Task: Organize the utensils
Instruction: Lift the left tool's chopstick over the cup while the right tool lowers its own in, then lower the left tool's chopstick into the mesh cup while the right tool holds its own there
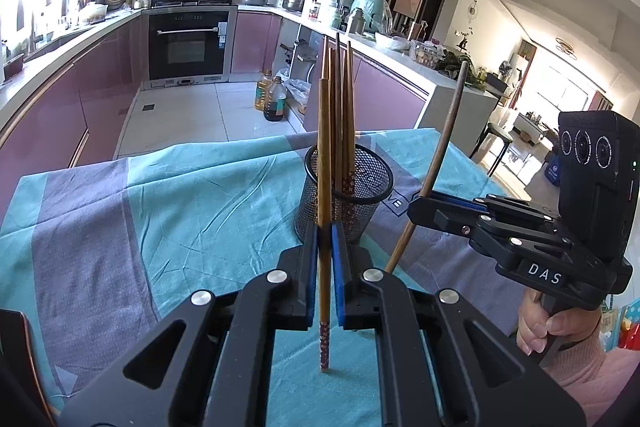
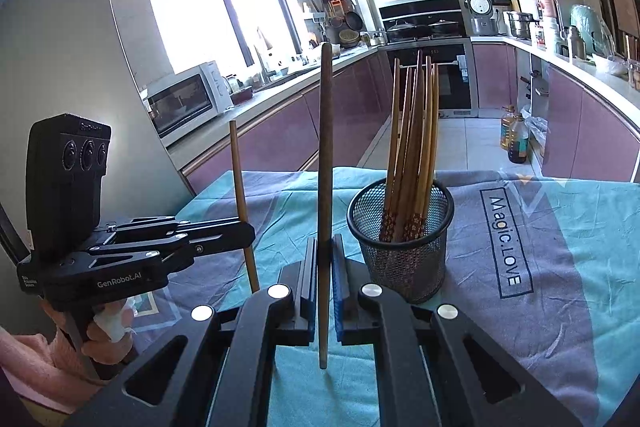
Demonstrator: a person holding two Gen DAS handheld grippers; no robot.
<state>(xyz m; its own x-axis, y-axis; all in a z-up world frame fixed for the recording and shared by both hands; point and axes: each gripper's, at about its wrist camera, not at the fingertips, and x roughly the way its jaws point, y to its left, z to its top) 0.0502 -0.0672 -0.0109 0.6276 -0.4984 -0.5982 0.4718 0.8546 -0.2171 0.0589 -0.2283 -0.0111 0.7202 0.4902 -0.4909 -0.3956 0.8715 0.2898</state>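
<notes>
A black mesh cup (image 1: 345, 195) stands on the teal and grey cloth and holds several wooden chopsticks (image 1: 343, 115); it also shows in the right wrist view (image 2: 402, 243). My left gripper (image 1: 324, 259) is shut on one light wooden chopstick (image 1: 324, 187), held upright just in front of the cup. It also shows at the left of the right wrist view (image 2: 246, 231). My right gripper (image 2: 325, 267) is shut on a darker chopstick (image 2: 325, 155), upright, left of the cup. In the left wrist view it (image 1: 420, 201) is to the right of the cup.
The table cloth (image 2: 540, 227) carries the print "Magic.LOVE". Behind the table are a tiled floor, purple kitchen cabinets (image 1: 100, 99), an oven (image 1: 188, 43) and oil bottles (image 1: 274, 99) on the floor.
</notes>
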